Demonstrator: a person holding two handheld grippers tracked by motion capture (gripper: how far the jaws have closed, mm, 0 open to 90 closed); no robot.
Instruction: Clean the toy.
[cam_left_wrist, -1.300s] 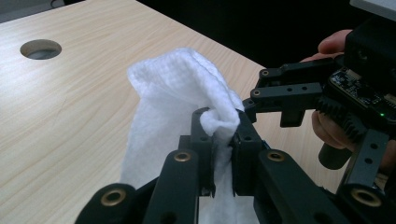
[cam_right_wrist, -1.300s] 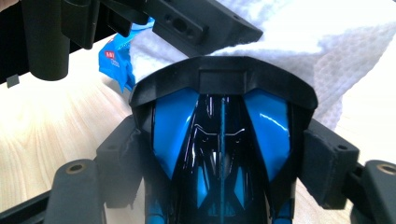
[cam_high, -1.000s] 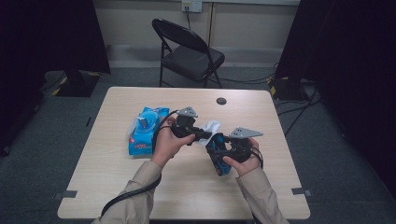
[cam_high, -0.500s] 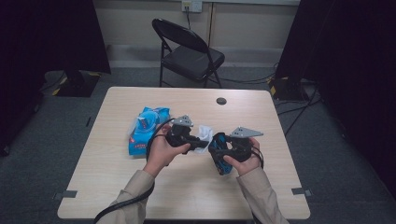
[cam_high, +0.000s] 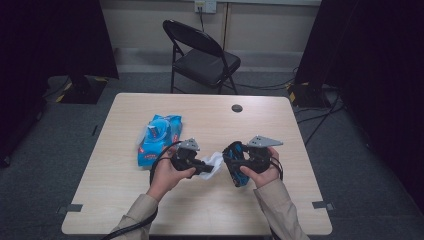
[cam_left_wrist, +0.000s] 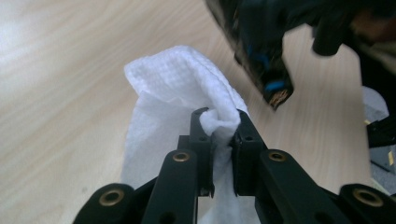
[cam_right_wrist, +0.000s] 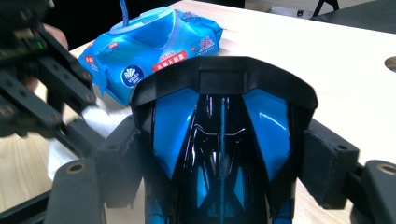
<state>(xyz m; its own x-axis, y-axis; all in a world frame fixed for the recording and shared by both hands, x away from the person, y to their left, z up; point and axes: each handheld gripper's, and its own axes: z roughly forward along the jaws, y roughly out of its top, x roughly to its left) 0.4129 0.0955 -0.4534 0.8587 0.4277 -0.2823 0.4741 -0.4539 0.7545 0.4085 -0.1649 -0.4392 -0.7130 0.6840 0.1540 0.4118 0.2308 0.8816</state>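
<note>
Pale wood-grain bench (cam_high: 300, 200) in a dark-curtained room, black folding chair (cam_high: 202, 55) beyond at twelve o'clock; blue plastic wet-wipe pack (cam_high: 159, 137) lying at ten o'clock of the hands. Left gripper (cam_left_wrist: 219, 119), jaws clamped on a bunched white textured wipe (cam_left_wrist: 187, 79); right gripper (cam_high: 235, 162), jaws clamped across a glossy blue-and-black toy car (cam_right_wrist: 222, 140). Car lies just beside the wipe at its three o'clock, long axis running along the right jaws, left hand nearer for wiping.

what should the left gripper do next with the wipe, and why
Probably bring the white wipe across onto the blue and black toy car and start rubbing. The left gripper is clamped on the wipe, the right gripper holds the car by its sides, and a small gap separates wipe and car.
</note>
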